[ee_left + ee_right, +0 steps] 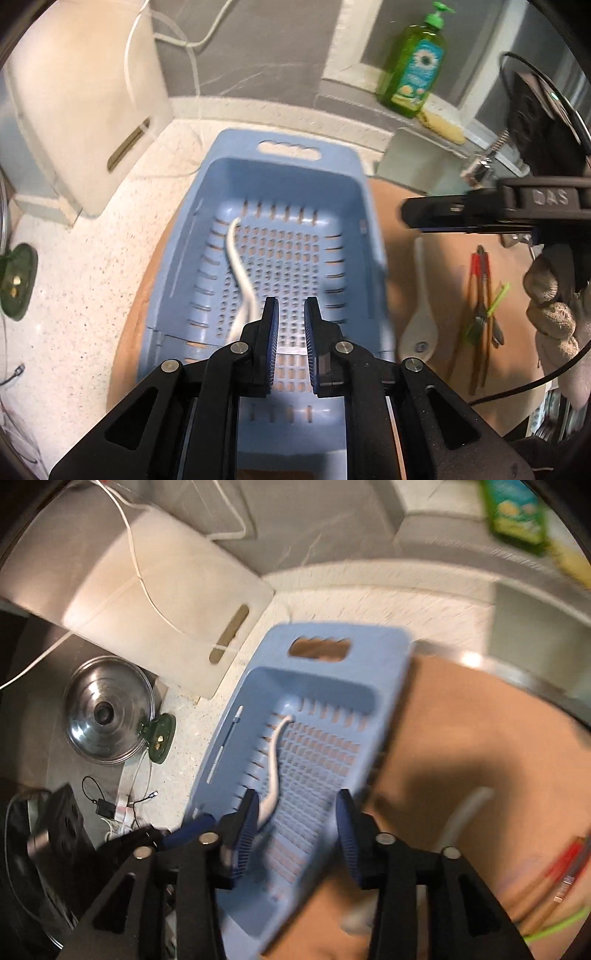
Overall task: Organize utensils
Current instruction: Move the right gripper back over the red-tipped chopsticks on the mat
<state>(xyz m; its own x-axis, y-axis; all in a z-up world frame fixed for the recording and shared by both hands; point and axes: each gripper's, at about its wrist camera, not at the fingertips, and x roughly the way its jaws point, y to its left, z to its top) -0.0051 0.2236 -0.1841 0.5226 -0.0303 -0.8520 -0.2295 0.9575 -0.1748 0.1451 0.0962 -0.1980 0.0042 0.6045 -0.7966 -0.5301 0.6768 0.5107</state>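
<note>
- On the speckled counter at far left, a white cutting board (79, 110) is leaning beside a pot lid (107, 710).
- At centre, the blue basket (221, 177) is sitting partly on a brown mat (436, 280), holding one white spoon (238, 266).
- The left gripper (290, 314) is hovering over the basket, jaws narrowly apart, gripping nothing.
- The right gripper (295, 812) is hanging with jaws wide apart.
- At right, a white ladle (421, 302) and chopsticks (480, 302) are lying on the mat.
</note>
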